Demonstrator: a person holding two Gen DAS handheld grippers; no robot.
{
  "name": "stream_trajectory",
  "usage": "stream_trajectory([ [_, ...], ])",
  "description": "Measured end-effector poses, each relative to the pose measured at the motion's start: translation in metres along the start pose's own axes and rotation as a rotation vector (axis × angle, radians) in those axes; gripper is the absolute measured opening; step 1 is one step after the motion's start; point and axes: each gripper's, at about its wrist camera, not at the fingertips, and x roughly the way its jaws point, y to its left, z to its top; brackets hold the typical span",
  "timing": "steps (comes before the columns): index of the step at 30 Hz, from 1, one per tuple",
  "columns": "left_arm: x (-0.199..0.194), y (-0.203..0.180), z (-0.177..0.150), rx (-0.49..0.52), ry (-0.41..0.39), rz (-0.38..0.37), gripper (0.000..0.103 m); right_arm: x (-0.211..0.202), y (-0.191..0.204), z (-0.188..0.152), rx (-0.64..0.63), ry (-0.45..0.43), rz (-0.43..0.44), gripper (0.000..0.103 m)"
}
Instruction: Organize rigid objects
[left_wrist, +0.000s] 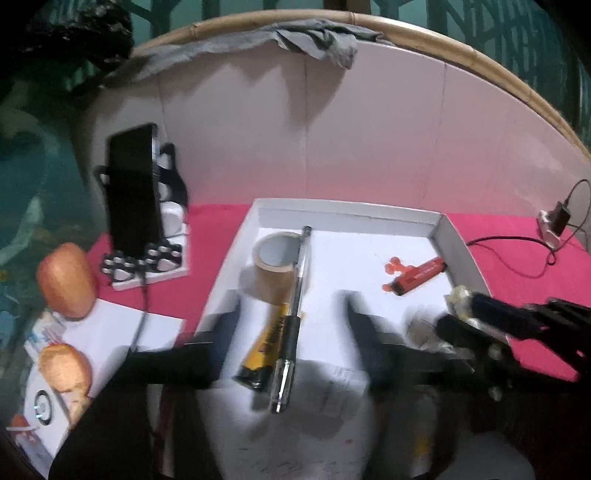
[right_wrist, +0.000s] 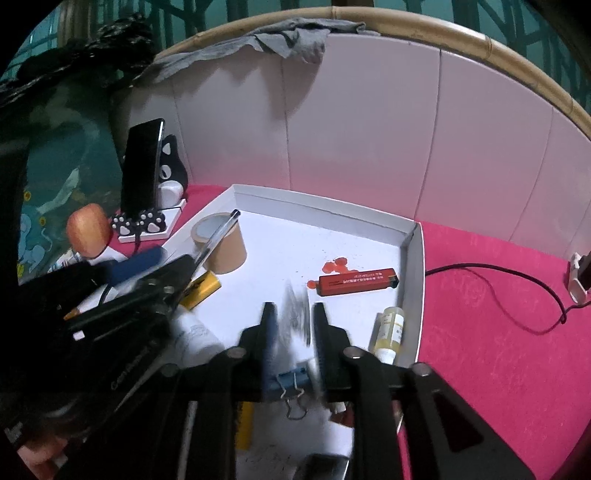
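A white cardboard tray (left_wrist: 351, 214) (right_wrist: 325, 206) holds a brown tape roll (left_wrist: 275, 266) (right_wrist: 221, 243), a clear pen (left_wrist: 295, 314) (right_wrist: 218, 236) leaning on the roll, a yellow-black tube (left_wrist: 264, 350) (right_wrist: 203, 288), a red lighter (left_wrist: 421, 275) (right_wrist: 356, 282) and a small yellow bottle (right_wrist: 389, 332). My left gripper (left_wrist: 290, 328) stands open wide, with the pen and tube lying loose between its fingers. My right gripper (right_wrist: 294, 332) is open over the tray, a blurred grey thing (right_wrist: 295, 314) between its fingers but apart from the pads. A blue binder clip (right_wrist: 291, 382) lies below it.
A phone on a paw-print stand (left_wrist: 135, 192) (right_wrist: 142, 173) and two pieces of fruit (left_wrist: 66, 280) sit left of the tray. A charger with a black cable (left_wrist: 517, 258) (right_wrist: 498, 280) lies on the pink cloth at right. A white panel (left_wrist: 369, 129) stands behind.
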Motion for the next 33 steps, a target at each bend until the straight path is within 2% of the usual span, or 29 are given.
stream_trajectory([
  [1,-0.002,0.002,0.0,-0.002,-0.012,0.019,0.088,-0.003,-0.002,-0.002,-0.003,-0.011,-0.011,0.045],
  [3,-0.005,0.013,-0.002,-0.037,-0.018,0.026,0.103,-0.008,-0.008,-0.005,0.011,-0.025,-0.023,0.084],
  [4,-0.008,0.018,-0.003,-0.063,-0.013,0.017,0.103,-0.011,-0.011,-0.007,0.02,-0.034,-0.028,0.088],
  [6,-0.014,0.026,-0.005,-0.1,-0.017,0.003,0.103,-0.016,-0.012,-0.01,0.02,-0.036,-0.024,0.088],
  [11,-0.033,0.026,-0.008,-0.104,-0.032,0.036,0.103,-0.033,-0.002,-0.017,-0.033,-0.075,-0.036,0.088],
  [15,-0.057,0.019,-0.008,-0.063,-0.054,0.122,0.103,-0.057,0.001,-0.029,-0.081,-0.133,-0.065,0.088],
  [19,-0.092,0.009,-0.01,-0.04,-0.116,0.204,0.103,-0.081,-0.005,-0.038,-0.088,-0.188,-0.106,0.088],
  [22,-0.124,0.002,-0.013,-0.06,-0.182,0.202,0.103,-0.103,-0.016,-0.044,-0.068,-0.239,-0.133,0.088],
  [24,-0.143,0.001,-0.016,-0.112,-0.21,0.213,0.103,-0.117,-0.023,-0.047,-0.052,-0.272,-0.159,0.088],
  [26,-0.154,0.0,-0.016,-0.138,-0.207,0.171,0.103,-0.131,-0.03,-0.052,-0.025,-0.3,-0.171,0.088],
  [28,-0.162,-0.005,-0.017,-0.122,-0.184,0.138,0.103,-0.15,-0.042,-0.056,0.024,-0.338,-0.175,0.088],
  [33,-0.191,-0.027,-0.026,-0.067,-0.206,0.171,0.103,-0.197,-0.066,-0.07,0.107,-0.448,-0.13,0.088],
])
